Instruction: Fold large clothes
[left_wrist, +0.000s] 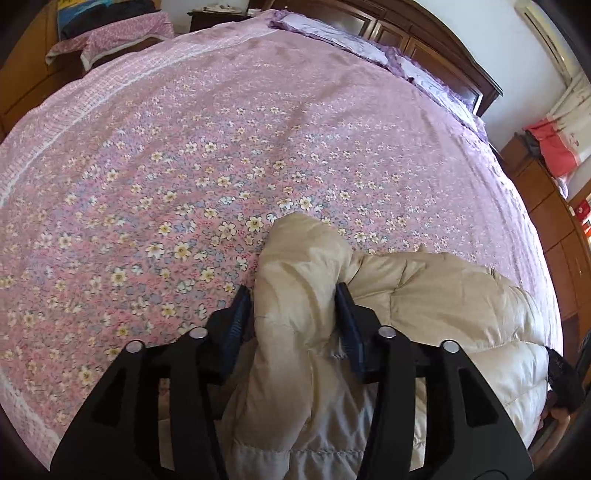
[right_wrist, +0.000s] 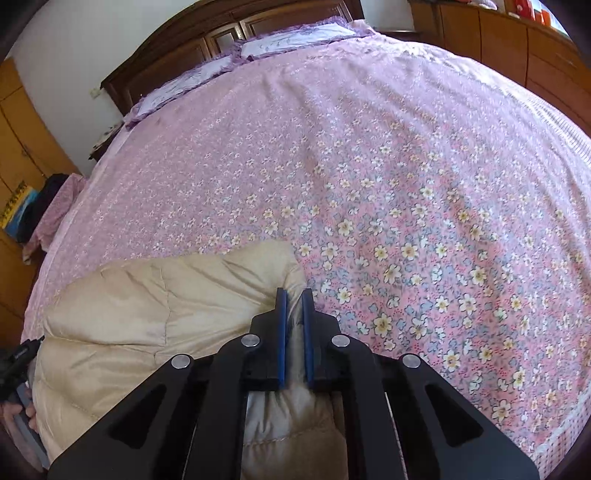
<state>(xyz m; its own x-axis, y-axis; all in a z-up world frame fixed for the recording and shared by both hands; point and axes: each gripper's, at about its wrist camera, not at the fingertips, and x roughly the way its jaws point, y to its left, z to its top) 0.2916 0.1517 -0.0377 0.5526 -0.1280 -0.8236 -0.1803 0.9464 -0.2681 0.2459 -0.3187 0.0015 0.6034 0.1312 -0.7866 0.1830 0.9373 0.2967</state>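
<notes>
Cream quilted coat (left_wrist: 443, 306), bunched at the near edge of the floral bedspread (left_wrist: 184, 166), its long axis running left to right between the two tools. Left gripper (left_wrist: 295, 310): fingers spread wide around a puffy fold, pressing its sides. Right gripper (right_wrist: 293, 317): fingers pressed nearly together, pinching a thin layer. Open bed lies beyond, toward the far pillows (right_wrist: 258, 48).

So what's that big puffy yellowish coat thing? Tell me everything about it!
It's a cream puffy jacket, quilted with stitched lines and slightly shiny, like a down coat. It lies bunched up on the near edge of the flowered pink bedspread, not yet folded flat. The left gripper has a thick fold between its blue fingers, and the right gripper pinches a thinner fold. A paler lining shows underneath.
</notes>
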